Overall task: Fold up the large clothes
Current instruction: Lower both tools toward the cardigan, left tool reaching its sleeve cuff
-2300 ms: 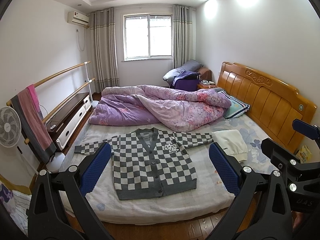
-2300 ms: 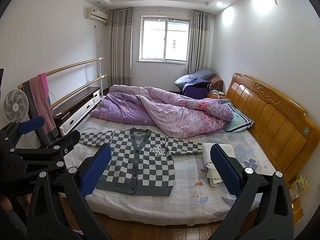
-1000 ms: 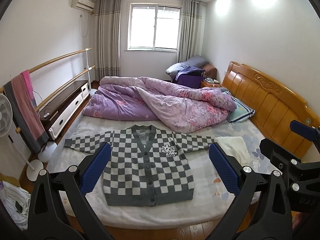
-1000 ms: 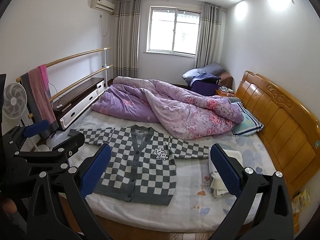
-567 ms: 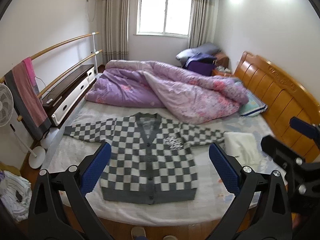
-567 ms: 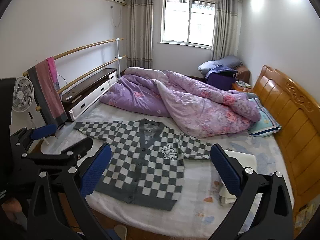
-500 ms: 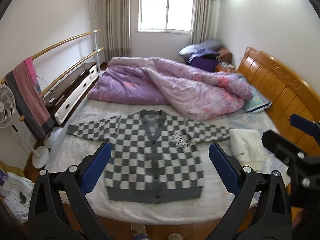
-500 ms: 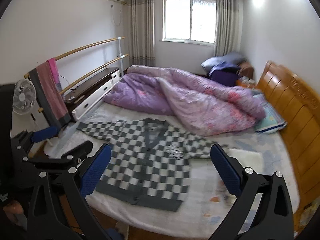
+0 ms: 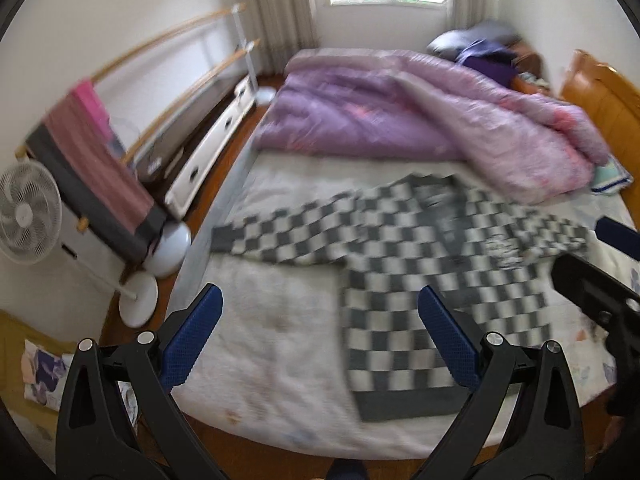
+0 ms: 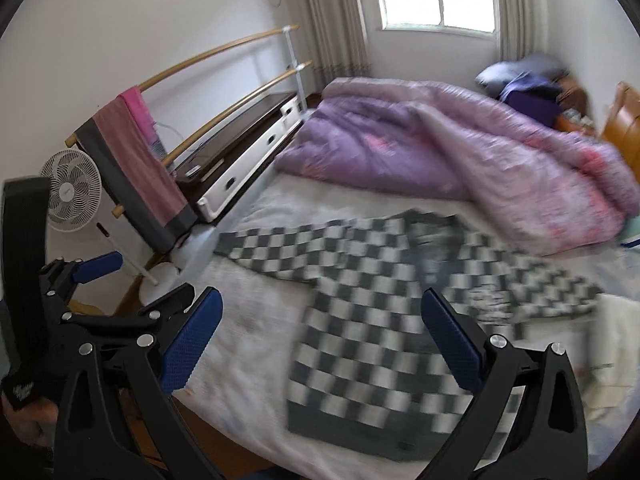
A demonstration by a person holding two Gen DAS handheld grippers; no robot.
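Note:
A grey-and-white checkered cardigan (image 9: pixel 404 280) lies flat and spread out on the bed's white sheet (image 9: pixel 280 320), sleeves out to both sides; it also shows in the right wrist view (image 10: pixel 372 320). My left gripper (image 9: pixel 320 340) is open and empty, above the sheet's near left part, beside the cardigan's left edge. My right gripper (image 10: pixel 324 340) is open and empty, above the cardigan's lower half. The left gripper also shows at the left of the right wrist view (image 10: pixel 132 280). Both views are blurred.
A purple duvet (image 9: pixel 400 112) is heaped at the back of the bed. A folded white cloth (image 10: pixel 616 344) lies right of the cardigan. A wooden headboard (image 9: pixel 608 96) is at right. A fan (image 9: pixel 28 212), towel rail (image 9: pixel 100 156) and low cabinet (image 9: pixel 200 136) stand left.
Both grippers have moved forward and down toward the bed and swung left; the cardigan now looks much larger. Both stay open and empty.

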